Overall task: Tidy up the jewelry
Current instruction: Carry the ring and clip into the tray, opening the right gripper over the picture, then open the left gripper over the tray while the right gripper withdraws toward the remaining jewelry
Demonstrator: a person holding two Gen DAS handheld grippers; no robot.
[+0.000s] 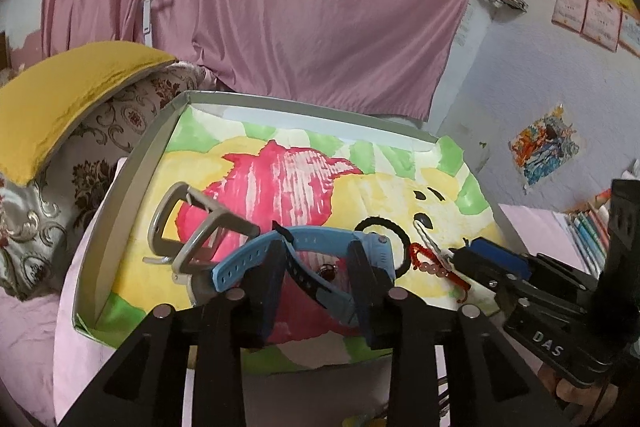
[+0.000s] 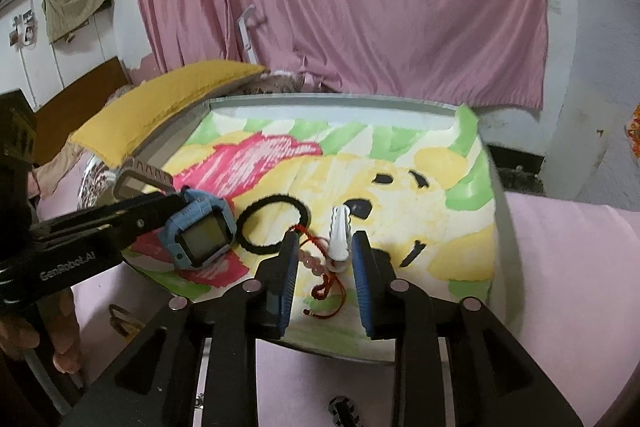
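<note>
In the left wrist view, our left gripper point(image 1: 316, 255) has its jaws spread around the blue smartwatch point(image 1: 304, 247), whose strap arches between the two fingers; whether the pads actually press it we cannot tell. The watch hangs just over the painted tray point(image 1: 132, 163), near its front edge. Beyond the watch toward the tray's left wall stands a grey watch point(image 1: 192, 227), its lower strap hidden behind the blue one. Just right of the blue watch lies a black hair tie point(image 1: 400, 231), partly covered by the watch case, and beside it a red beaded bracelet point(image 1: 430, 265) at the tip of our right gripper point(image 1: 464, 259), whose jaws we cannot read from here. In the right wrist view, our right gripper point(image 2: 325, 247) is open wide, its blue-padded fingers straddling the bracelet point(image 2: 316, 263) and a white hair clip point(image 2: 340, 235) that lie on the tray point(image 2: 400, 103) near its front edge, gripping neither. Left of the hair tie point(image 2: 272, 225), the left gripper's fingers point(image 2: 160, 207) meet the blue watch point(image 2: 200, 235), though the far finger is hidden.
</note>
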